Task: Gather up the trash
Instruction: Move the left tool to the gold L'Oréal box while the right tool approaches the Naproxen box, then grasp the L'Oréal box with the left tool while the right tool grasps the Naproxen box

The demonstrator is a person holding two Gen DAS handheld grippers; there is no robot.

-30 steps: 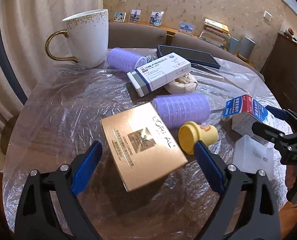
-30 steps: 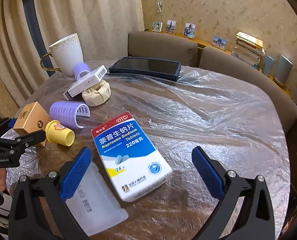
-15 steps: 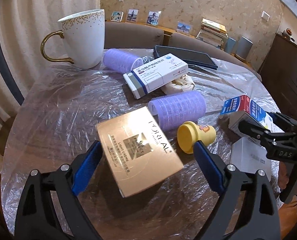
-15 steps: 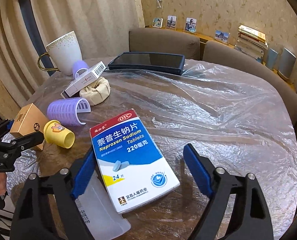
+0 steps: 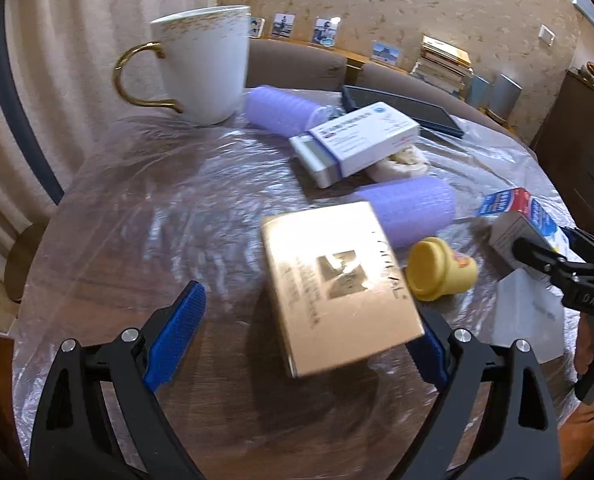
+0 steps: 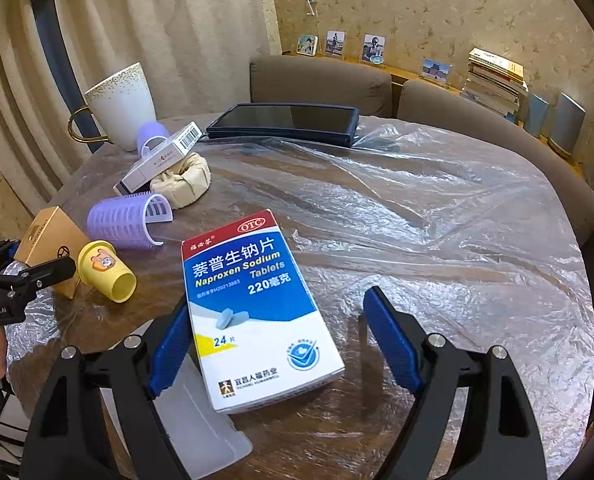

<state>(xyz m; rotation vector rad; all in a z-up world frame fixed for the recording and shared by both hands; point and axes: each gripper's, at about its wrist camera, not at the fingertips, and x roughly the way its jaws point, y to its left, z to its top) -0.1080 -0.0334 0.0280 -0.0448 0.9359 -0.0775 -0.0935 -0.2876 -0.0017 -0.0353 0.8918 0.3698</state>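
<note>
Left gripper [image 5: 305, 344]: jaws spread wide around the gold box [image 5: 337, 284]; right pad hidden behind the box's edge, contact there not clear; left pad well apart from it.
Gold box: lying flat on the plastic-covered table [image 5: 137, 208], blurred, between the left gripper's fingers.
Right gripper [image 6: 281, 340]: jaws partly spread, having just been closing; blue and white pill box [image 6: 253, 308] between them, left pad at or against the box's side, right pad apart from it.
Pill box: flat on the table, label up, one end overlapping a clear plastic lid [image 6: 201, 432].
Yellow cup [image 5: 441, 274]: on its side, just beside the gold box.
Purple rollers: 1 [image 5: 413, 208] behind the gold box, 1 [image 5: 281, 110] near the mug [image 5: 205, 64].
White carton [image 5: 357, 138]: propped on a beige wad [image 6: 183, 180].
Tablet [image 6: 285, 124]: at the table's far side.
</note>
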